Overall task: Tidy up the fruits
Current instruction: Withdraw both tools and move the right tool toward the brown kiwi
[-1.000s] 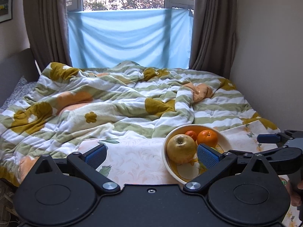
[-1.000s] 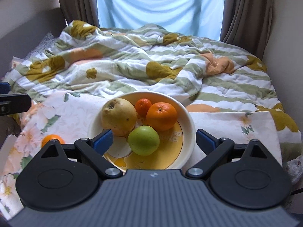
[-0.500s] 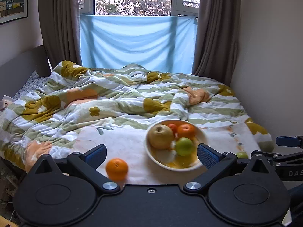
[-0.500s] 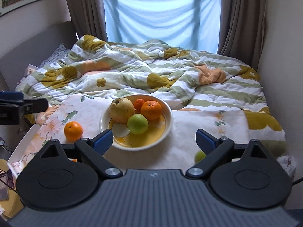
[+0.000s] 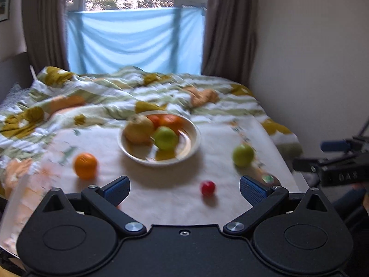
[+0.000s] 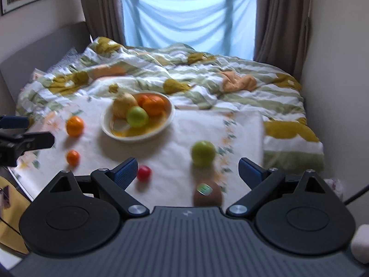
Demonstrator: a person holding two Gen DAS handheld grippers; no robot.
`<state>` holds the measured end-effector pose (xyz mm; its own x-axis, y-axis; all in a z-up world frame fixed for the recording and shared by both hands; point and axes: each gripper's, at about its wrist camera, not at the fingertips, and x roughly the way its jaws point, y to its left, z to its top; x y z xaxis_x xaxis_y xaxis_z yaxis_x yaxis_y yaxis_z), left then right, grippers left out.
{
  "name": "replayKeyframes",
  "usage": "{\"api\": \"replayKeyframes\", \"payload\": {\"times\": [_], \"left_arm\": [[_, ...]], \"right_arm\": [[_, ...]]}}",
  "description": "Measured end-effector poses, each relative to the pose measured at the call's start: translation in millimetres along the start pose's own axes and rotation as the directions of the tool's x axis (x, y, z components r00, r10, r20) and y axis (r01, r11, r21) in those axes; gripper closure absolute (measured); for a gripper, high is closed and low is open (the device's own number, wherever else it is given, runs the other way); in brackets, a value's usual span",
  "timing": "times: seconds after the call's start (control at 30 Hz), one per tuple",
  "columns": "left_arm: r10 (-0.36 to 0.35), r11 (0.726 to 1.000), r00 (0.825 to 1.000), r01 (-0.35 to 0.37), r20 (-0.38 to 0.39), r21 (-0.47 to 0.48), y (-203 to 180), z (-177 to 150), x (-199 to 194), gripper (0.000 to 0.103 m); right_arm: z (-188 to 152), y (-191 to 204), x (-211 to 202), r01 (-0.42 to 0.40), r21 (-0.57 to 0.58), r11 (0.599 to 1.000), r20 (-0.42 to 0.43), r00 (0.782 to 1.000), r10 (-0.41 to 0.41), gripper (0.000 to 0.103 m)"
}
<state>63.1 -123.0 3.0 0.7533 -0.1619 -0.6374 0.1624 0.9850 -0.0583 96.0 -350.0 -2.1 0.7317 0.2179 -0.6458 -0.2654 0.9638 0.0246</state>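
Observation:
A white bowl [image 5: 191,146] [image 6: 169,117] on a white floral cloth holds a yellow pear [image 6: 124,105], a green apple [image 6: 137,116] and oranges [image 6: 153,103]. Loose on the cloth lie an orange [image 5: 85,166] [image 6: 75,125], a small orange [image 6: 73,157], a small red fruit [image 5: 208,187] [image 6: 144,172], a green apple [image 5: 242,155] [image 6: 203,153] and a brown kiwi with a sticker [image 6: 207,195]. My left gripper [image 5: 184,188] and right gripper [image 6: 186,169] are both open and empty, held back from the cloth's near edge.
A rumpled striped floral quilt [image 6: 207,80] covers the bed behind the cloth. A wall [image 5: 311,57] runs along the right, curtains and a blue sheet over the window at the back. The other gripper shows at the edge of each view.
Both grippers have pulled back and away from the bowl, so the loose fruit on the near cloth has come into view. Both stay open and empty.

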Motion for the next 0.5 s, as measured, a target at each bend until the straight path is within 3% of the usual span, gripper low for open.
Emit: {"api": "replayKeyframes", "payload": {"times": [0.27,0.5], "left_arm": [[-0.103,0.993,0.987,0.108,-0.12,0.041,-38,-39,47,0.003],[-0.119,0.988,0.961,0.141,-0.249,0.07,-58,-66,88,0.029]], "right_arm": [[-30,-31,32,-0.033,-0.023,0.999,-0.057,0.998,0.031,0.0],[-46,-39,73,-0.067,-0.052,0.996,-0.116,0.991,0.061,0.0]]}}
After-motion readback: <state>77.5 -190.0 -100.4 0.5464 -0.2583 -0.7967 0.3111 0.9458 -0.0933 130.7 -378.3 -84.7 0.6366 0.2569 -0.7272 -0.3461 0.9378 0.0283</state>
